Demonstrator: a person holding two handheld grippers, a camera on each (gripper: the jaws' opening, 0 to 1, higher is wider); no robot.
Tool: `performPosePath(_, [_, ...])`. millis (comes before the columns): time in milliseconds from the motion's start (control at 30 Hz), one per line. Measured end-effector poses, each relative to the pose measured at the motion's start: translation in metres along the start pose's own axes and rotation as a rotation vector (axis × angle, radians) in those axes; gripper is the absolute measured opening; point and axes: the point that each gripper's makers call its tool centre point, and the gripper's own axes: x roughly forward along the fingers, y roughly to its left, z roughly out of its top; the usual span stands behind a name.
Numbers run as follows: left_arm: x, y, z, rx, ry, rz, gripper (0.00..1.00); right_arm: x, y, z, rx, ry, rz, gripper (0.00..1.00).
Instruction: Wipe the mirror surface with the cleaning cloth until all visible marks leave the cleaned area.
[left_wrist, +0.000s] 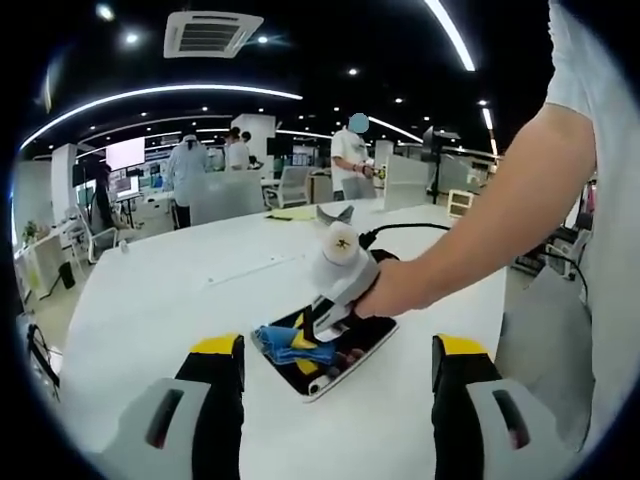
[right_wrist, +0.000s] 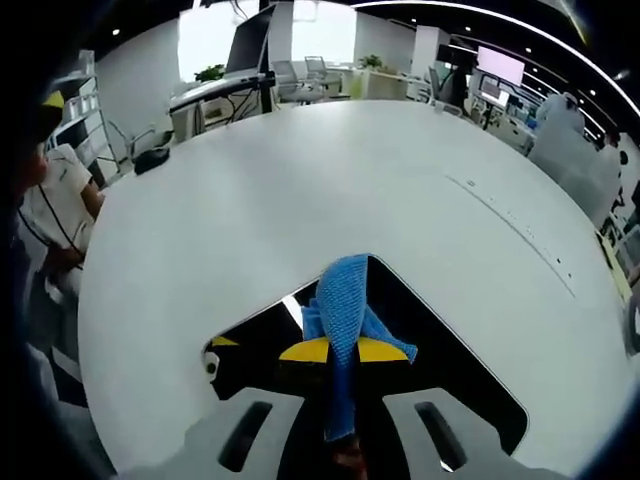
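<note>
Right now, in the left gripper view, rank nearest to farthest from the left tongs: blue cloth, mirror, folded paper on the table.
1. Blue knitted cleaning cloth, just ahead.
2. Dark rectangular mirror, under the cloth.
3. Yellowish folded paper, far across the white table.

No legible text, label, brand, number or sign is presented. Wall screen (left_wrist: 124, 153), beyond the white table (left_wrist: 200, 280), possibly carries content; it is washed out, unreadable.

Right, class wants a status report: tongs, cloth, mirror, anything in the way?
Right tongs shut on blue cloth, pressed on mirror. Left tongs open, hovering short of the mirror. White table around it bare.
</note>
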Motion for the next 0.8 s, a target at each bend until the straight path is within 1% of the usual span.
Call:
performPosePath(167, [0.001,-0.002,0.000,0.002,0.000,-0.003,0.77,-0.001,0.005,-0.001,0.001,-0.006,0.001,0.02])
performPosePath(300, [0.001,-0.002,0.000,0.002,0.001,-0.004,0.77,-0.002,0.008,-0.001,0.020,-0.011,0.008,0.02])
performPosePath(600, [0.000,-0.003,0.002,0.005,-0.005,0.000,0.76,-0.003,0.016,-0.003,0.016,-0.013,0.022,0.02])
performPosePath(800, [-0.001,-0.004,0.001,0.003,-0.005,-0.001,0.76,-0.006,0.025,-0.005,0.023,-0.019,0.026,0.02])
